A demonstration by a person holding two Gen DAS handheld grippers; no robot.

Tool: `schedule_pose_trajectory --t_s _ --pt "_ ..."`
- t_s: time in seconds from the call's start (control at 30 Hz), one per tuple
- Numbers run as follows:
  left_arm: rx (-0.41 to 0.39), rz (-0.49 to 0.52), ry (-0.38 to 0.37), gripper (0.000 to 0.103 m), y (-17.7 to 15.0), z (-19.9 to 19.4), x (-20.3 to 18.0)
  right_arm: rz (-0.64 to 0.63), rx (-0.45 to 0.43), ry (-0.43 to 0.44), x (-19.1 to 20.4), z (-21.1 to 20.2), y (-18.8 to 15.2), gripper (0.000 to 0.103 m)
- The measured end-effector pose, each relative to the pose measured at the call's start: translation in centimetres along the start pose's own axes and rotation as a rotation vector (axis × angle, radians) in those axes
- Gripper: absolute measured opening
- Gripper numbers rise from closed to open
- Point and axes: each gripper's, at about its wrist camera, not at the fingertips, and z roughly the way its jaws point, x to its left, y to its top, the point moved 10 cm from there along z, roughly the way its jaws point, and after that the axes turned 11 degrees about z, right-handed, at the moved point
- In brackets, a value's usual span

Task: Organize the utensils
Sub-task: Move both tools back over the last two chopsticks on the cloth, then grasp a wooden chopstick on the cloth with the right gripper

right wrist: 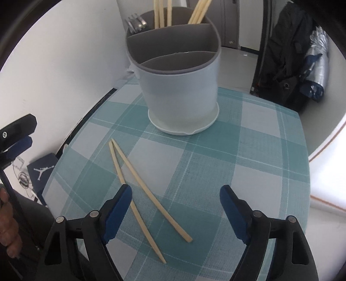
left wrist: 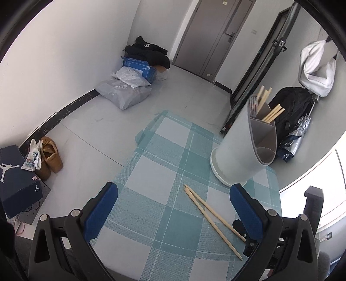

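Note:
Two loose wooden chopsticks lie crossed near their far ends on the teal checked tablecloth; they also show in the left wrist view. A white utensil holder with grey dividers stands behind them, holding several chopsticks and a fork; it also shows in the left wrist view. My right gripper is open and empty, just above the chopsticks' near ends. My left gripper is open and empty, left of the chopsticks.
The table's edges fall off to the floor on all sides. On the floor are a dark shoe box, brown shoes, parcels, and a black bag with a silver umbrella. The left gripper's finger shows at the right wrist view's left edge.

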Motion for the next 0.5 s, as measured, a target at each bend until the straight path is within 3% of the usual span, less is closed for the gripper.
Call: schedule_pose_trajectory --t_s 0.17,0.33,0.43,0.5 --pt "0.027 -0.091 0.004 0.102 0.2 0.7 2.4 -0.103 0.053 -0.025 2.0 2.5 0.2 0.053" --pt "0.044 -0.160 -0.002 0.102 0.1 1.0 3.6 -0.212 0.060 -0.051 3.7 3.6 0.4 0.046" --pt "0.052 -0.180 -0.004 0.102 0.1 1.1 4.0 -0.285 0.061 -0.049 4.9 4.1 0.5 0.033" --pt "0.053 -0.193 -0.008 0.102 0.1 1.1 4.2 -0.318 0.065 -0.049 5.5 4.2 0.5 0.030"
